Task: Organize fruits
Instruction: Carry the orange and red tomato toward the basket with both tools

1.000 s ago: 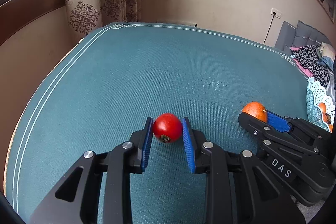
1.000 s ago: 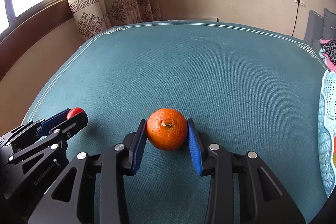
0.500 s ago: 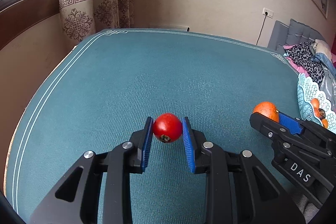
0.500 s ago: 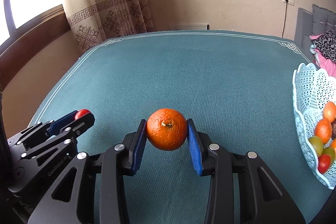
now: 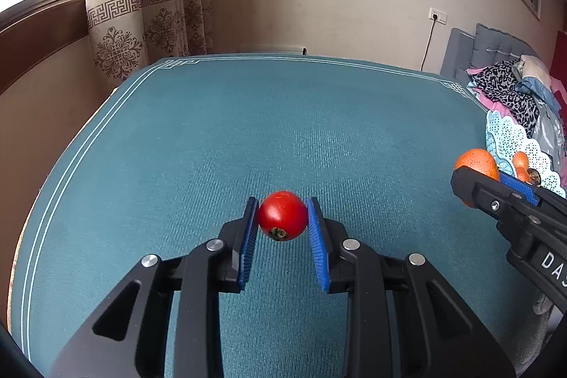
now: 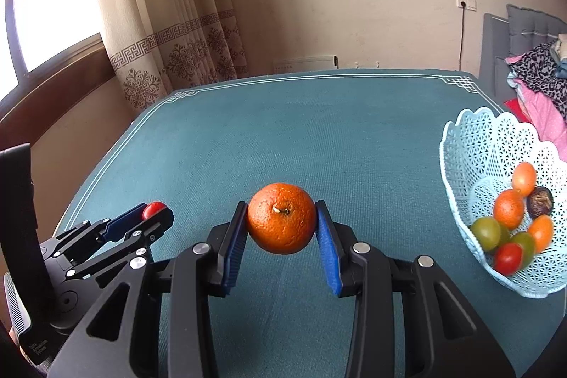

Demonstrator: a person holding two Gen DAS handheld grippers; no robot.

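Left claw [image 5: 282,229]: we grip the small round red tomato [image 5: 282,215], pads pinching it.
Right claw [image 6: 281,229]: we clamp the dimpled orange [image 6: 281,218].
Both fruits: above the teal-covered counter [image 6: 319,130].
Advice: we carry both level to the pale-blue lattice plastic basket [image 6: 471,147], releasing low inside.

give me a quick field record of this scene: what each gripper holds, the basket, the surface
left gripper: shut on tomato, stem end facing the camera
right gripper: shut on orange, stem facing the camera
basket: pale blue lattice, on the right side of the table, beyond the right gripper
basket contents: several small fruits, orange, green, red and one dark
table: teal cloth with white border lines
fruit loose on the cloth: none visible
left to do: tomato and orange not yet in the basket
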